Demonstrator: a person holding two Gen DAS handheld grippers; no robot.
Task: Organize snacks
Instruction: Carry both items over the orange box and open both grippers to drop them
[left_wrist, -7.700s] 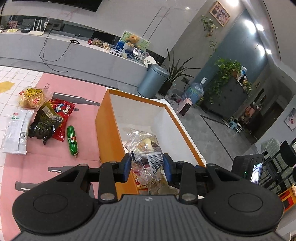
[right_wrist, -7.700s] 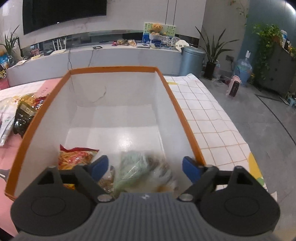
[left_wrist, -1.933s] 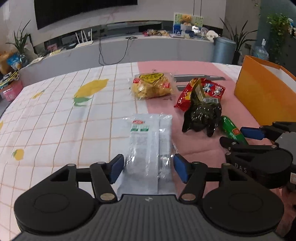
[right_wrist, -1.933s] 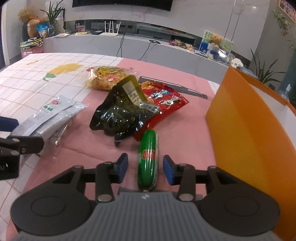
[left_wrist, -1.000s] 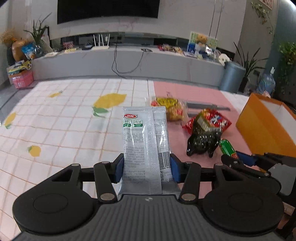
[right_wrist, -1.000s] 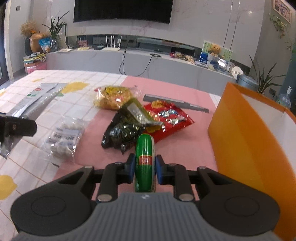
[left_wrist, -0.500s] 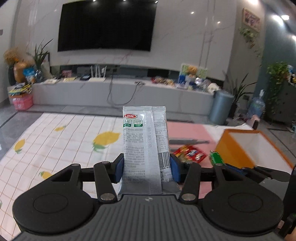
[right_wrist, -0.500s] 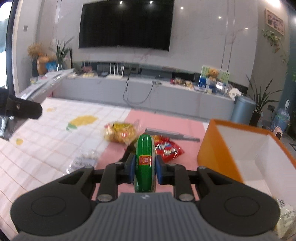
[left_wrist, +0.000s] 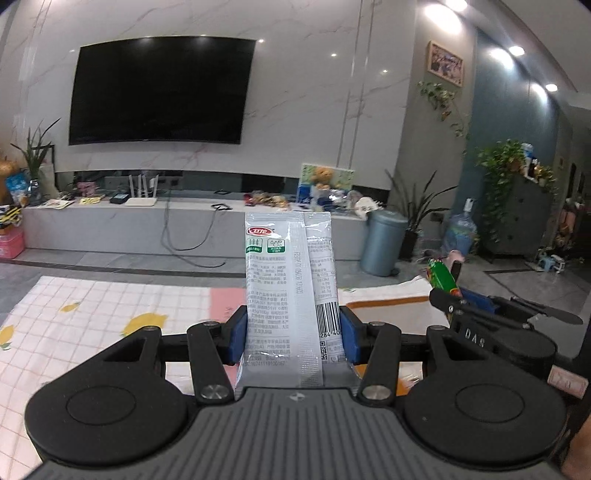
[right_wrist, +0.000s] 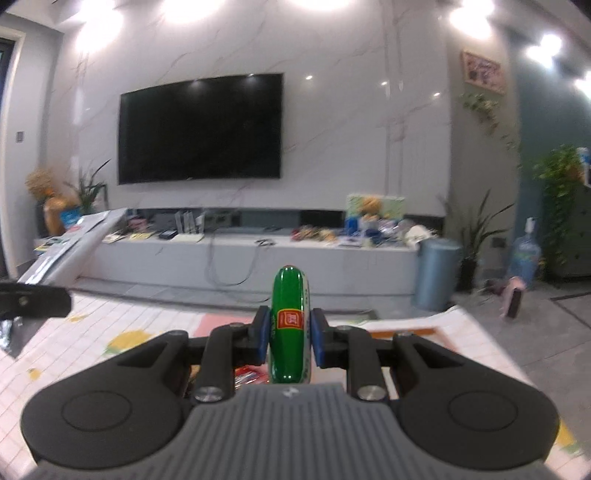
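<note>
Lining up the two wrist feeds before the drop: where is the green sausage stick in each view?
Left wrist: green sausage stick at right of centre, held by the right gripper beside the camera.
Right wrist: centre frame, upright between the pads.
Shared landmark: the black wall TV.

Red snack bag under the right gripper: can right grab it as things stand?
Probably not. The right gripper is shut on the green sausage, so its jaws are occupied; the red snack bag lies below, mostly hidden behind the fingers.
</note>
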